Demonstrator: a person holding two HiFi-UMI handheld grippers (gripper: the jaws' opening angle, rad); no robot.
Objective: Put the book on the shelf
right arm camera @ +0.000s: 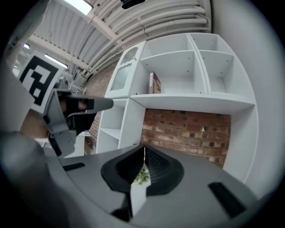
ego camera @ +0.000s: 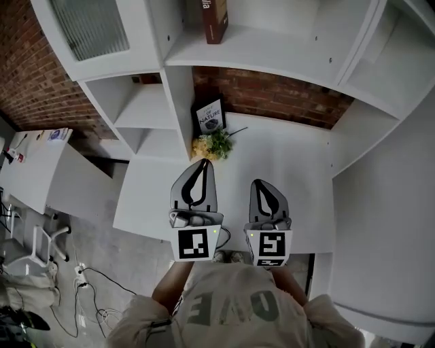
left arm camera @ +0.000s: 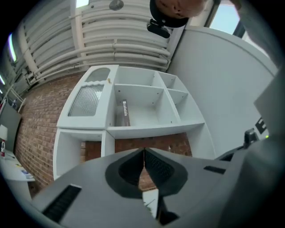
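A dark red book (ego camera: pixel 216 20) stands upright in the upper shelf compartment, also visible as the book (left arm camera: pixel 125 113) in the left gripper view and the book (right arm camera: pixel 153 83) in the right gripper view. A second book (ego camera: pixel 211 117) with a dark cover leans on the white desk (ego camera: pixel 292 170) against the shelf divider. My left gripper (ego camera: pixel 203 162) and right gripper (ego camera: pixel 261 182) hover side by side over the desk's front part. In both gripper views the left gripper (left arm camera: pixel 144 151) and the right gripper (right arm camera: pixel 144 149) are shut, with nothing between the jaws.
A small green and yellow plant (ego camera: pixel 212 144) sits on the desk just beyond my left gripper. The white shelf unit (ego camera: pixel 272 58) rises behind the desk before a brick wall. A low white table (ego camera: pixel 47 170), a stool (ego camera: pixel 47 241) and floor cables (ego camera: pixel 88 292) lie to the left.
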